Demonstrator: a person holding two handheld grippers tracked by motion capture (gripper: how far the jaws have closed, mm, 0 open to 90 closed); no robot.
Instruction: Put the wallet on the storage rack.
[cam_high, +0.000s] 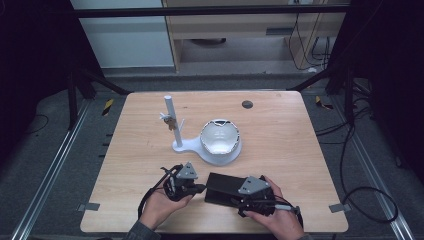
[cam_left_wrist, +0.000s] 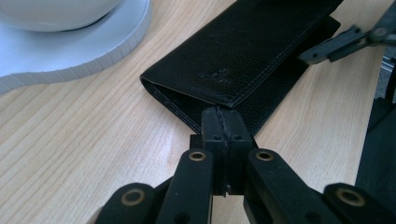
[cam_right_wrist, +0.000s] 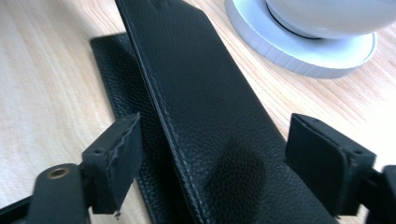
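I hold the left gripper (cam_high: 199, 188) against the left end of a black wallet (cam_high: 226, 190) lying flat near the front edge of the wooden table (cam_high: 280, 135), the right gripper (cam_high: 246, 199) over its right end. Behind stand a white bowl (cam_high: 219, 137) and a white post (cam_high: 171, 121) on one shared white base (cam_high: 192, 148).

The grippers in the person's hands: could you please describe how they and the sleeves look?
Both the left gripper and the right gripper are black, each topped by a grey three-cornered plate and trailing a black cable. Their linkage arms carry brass-coloured rivets, and the pads are black and blocky. The left sleeve is grey-green.
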